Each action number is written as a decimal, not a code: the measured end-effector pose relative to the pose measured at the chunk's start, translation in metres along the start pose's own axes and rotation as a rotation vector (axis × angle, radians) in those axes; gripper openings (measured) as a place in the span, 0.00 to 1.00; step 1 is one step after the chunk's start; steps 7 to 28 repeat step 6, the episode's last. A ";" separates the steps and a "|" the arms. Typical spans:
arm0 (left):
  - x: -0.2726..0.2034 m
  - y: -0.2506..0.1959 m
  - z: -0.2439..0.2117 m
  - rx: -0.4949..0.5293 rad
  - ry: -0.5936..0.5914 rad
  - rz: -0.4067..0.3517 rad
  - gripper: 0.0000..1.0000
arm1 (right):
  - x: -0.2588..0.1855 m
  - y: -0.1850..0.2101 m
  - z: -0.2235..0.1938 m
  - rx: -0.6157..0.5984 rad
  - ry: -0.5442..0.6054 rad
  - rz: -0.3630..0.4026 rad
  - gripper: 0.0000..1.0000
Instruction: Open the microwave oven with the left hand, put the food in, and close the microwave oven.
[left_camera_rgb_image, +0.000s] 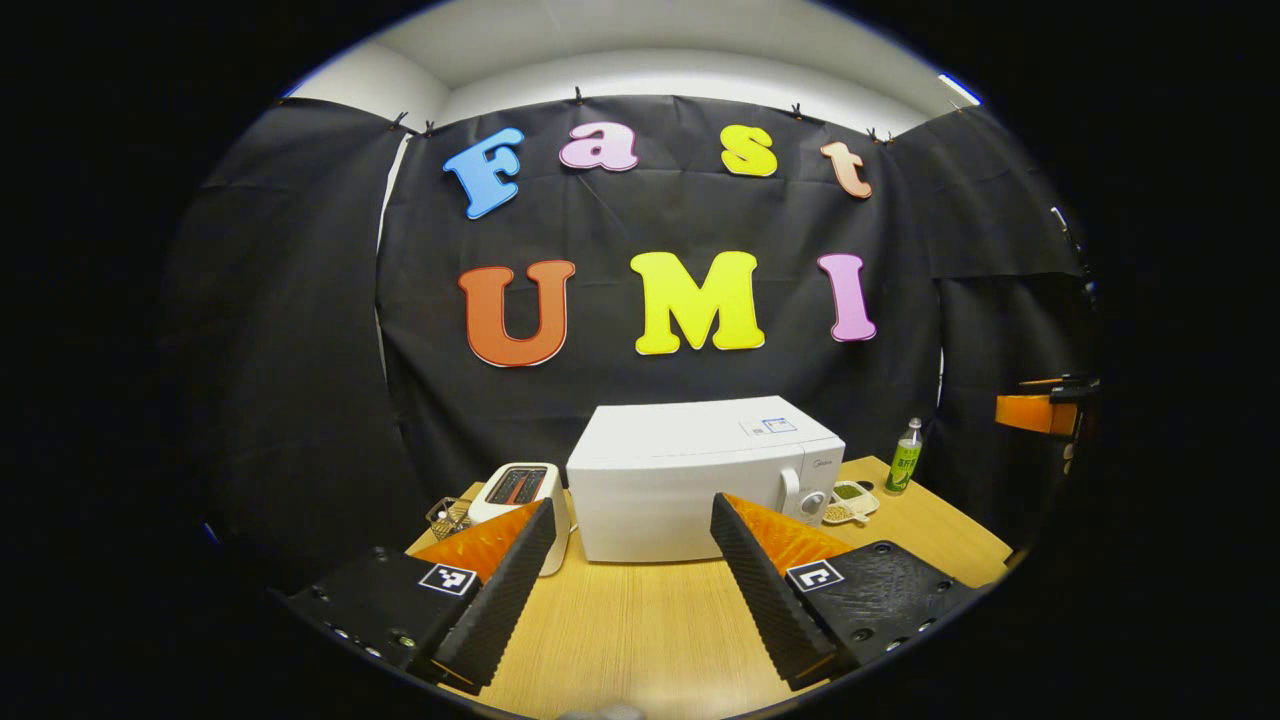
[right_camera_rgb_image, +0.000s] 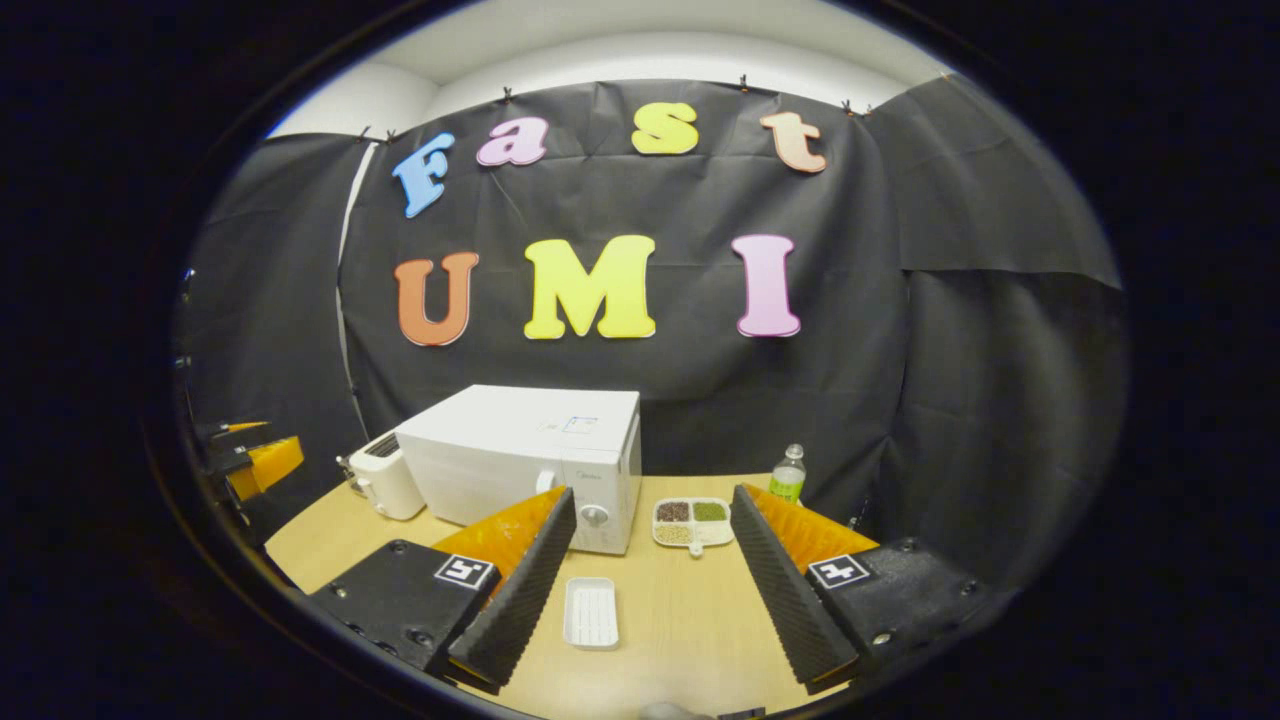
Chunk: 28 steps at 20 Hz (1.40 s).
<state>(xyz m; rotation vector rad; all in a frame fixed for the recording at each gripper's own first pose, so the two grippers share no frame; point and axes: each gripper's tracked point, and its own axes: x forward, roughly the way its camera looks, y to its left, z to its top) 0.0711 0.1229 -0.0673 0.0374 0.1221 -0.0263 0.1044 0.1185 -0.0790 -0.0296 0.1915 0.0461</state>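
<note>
Both grippers hang open above the near edge of the wooden table, with the microwave oven shut at the back.

In the left gripper view the left gripper (left_camera_rgb_image: 630, 590) has its 2 fingers spread wide with nothing between them, aimed at the white microwave oven (left_camera_rgb_image: 690, 480), which stands toward the table's (left_camera_rgb_image: 640, 620) far edge with its door closed. A white toaster (left_camera_rgb_image: 520, 495) sits just beside the oven's left side, and a green bottle (left_camera_rgb_image: 905, 457) stands near the far right corner. In the right gripper view the right gripper (right_camera_rgb_image: 650, 600) is likewise spread and holds nothing. A divided dish of food (right_camera_rgb_image: 692, 522) lies just beside the oven's front right corner, and an empty white tray (right_camera_rgb_image: 590, 612) lies nearer the near edge.
</note>
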 end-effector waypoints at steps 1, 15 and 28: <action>-0.001 0.003 0.001 -0.004 -0.001 0.002 0.97 | 0.001 0.003 0.001 -0.001 -0.002 0.001 0.99; -0.003 0.014 0.003 -0.026 0.000 0.010 0.96 | 0.001 0.010 0.001 0.001 0.002 0.003 0.92; -0.003 0.014 0.003 -0.026 0.000 0.010 0.96 | 0.001 0.010 0.001 0.001 0.002 0.003 0.92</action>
